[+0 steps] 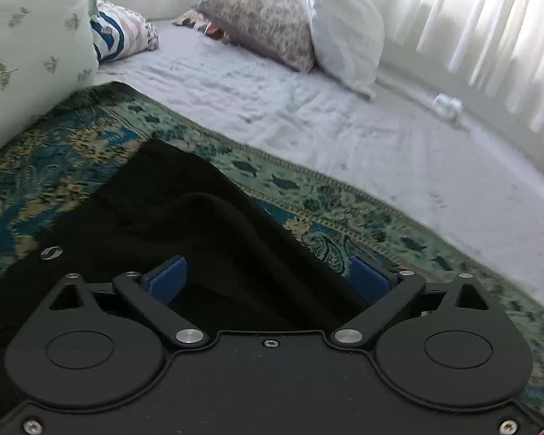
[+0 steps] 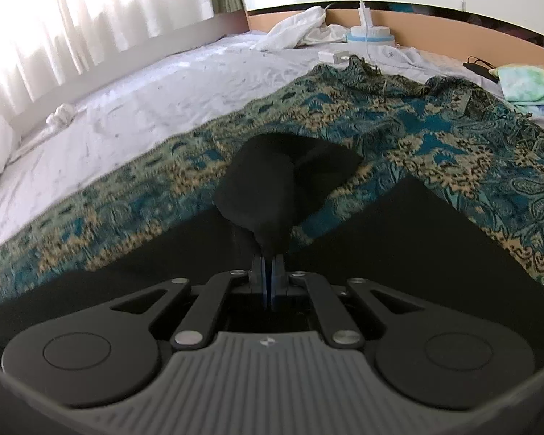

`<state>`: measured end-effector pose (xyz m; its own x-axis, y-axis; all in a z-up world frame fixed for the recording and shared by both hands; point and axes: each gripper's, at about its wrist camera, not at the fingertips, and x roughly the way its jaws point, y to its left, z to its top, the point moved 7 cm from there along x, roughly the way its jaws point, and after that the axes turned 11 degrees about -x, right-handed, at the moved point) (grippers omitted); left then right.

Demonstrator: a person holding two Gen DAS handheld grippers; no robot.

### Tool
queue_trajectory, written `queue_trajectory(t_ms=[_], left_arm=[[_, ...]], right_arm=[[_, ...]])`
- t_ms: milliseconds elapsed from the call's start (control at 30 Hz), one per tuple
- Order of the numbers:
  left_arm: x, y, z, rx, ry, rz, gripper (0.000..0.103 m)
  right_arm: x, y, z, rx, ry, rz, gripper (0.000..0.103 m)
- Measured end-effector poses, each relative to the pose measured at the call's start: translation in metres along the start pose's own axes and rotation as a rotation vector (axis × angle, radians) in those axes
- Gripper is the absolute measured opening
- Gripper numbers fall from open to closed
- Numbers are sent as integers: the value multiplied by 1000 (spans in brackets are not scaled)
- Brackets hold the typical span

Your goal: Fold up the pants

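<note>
1. On the patterned blanket [image 2: 435, 137] covering the bed [image 1: 308, 108], the black pants [image 2: 435, 239] are lying spread, with one bunched end being lifted.
2. The right gripper [image 2: 269, 264] is pinching that bunch, its jaws pressed together on the cloth.
3. The left gripper [image 1: 268, 282] is hovering over the pants [image 1: 185, 217] with its jaws standing wide, gripping nothing.
4. To fold well, I judge the right hand should be carrying the end straight across, keeping it taut and level while the left is pinning or catching the opposite edge so layers are not dragging.
5. The pants are looking soft, matte, dark, creased near the waist.
</note>
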<state>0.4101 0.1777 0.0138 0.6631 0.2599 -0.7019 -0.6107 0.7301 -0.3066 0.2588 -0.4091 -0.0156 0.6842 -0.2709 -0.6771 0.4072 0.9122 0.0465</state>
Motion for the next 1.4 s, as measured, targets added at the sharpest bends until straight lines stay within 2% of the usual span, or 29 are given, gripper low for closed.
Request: queue_trajectory(t_ms=[200, 233, 300, 333, 367, 433, 567, 667, 833, 967, 1067, 1133, 1200, 1333, 1400], left_arm=[[65, -21, -7, 15, 33, 172, 101], [74, -19, -8, 14, 43, 197, 97], [80, -13, -9, 10, 17, 232, 77], [75, -12, -7, 23, -22, 232, 40], [70, -12, -5, 44, -40, 220, 16], [56, -9, -1, 45, -41, 188, 9], [3, 11, 10, 22, -80, 91, 8], [-48, 40, 7, 1, -119, 2, 8], [-123, 110, -19, -38, -152, -70, 8], [-161, 168, -55, -53, -188, -44, 8], [-169, 197, -81, -32, -176, -18, 8], [-167, 208, -95, -8, -162, 10, 9], [-166, 217, -106, 1, -156, 31, 9], [-166, 223, -118, 17, -144, 29, 10], [-166, 224, -122, 27, -139, 27, 12]], right_arm=[[11, 2, -15, -55, 7, 8, 4], [12, 2, -16, -63, 5, 9, 4], [13, 2, -16, -69, -2, 12, 4], [13, 2, -16, -68, -7, 12, 4], [12, 1, -14, -66, -17, 9, 4], [5, -1, -10, -60, -52, -9, 4], [-21, -4, -1, -60, -132, -34, 4], [-45, -11, -1, -61, -173, -50, 3], [-77, -34, -23, -9, -159, -35, 4], [-93, -54, -57, 15, -119, -45, 3], [-95, -68, -86, 31, -70, -50, 3], [-94, -73, -102, 33, -42, -56, 3], [-96, -75, -112, 17, -50, -64, 2], [-105, -73, -114, -61, -90, -108, 2], [-106, -78, -114, -51, -89, -106, 3]])
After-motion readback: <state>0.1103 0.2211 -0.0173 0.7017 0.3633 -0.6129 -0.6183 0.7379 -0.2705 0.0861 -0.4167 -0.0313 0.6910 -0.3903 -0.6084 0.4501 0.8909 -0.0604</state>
